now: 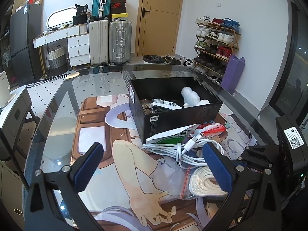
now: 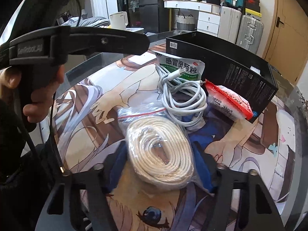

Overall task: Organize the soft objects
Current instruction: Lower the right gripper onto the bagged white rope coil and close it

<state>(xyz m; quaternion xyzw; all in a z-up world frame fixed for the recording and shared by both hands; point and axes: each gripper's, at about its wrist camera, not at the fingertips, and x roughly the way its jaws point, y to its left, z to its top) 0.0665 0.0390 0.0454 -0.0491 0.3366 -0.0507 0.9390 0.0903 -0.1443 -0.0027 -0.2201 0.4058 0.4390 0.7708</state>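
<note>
The bagged rope coil (image 2: 160, 155), cream cord in a clear zip bag, lies on the printed mat in front of the black box (image 2: 227, 71), and the right gripper (image 2: 157, 165) has it: blue pads pressed in on both flanks of the bag. Just beyond, nearer the box, sits the white cable bundle (image 2: 182, 96); against the box wall lean a green-and-white sachet (image 2: 181, 65) and a red-edged packet (image 2: 229, 102). The left gripper (image 1: 154, 167) hovers with jaws wide apart, nothing between them.

We are in a lived-in home. At the far wall we see stacked suitcases (image 1: 110, 42), a white dresser (image 1: 77, 46) and a wooden door (image 1: 157, 17); a loaded shoe rack (image 1: 215, 46) stands far right.
</note>
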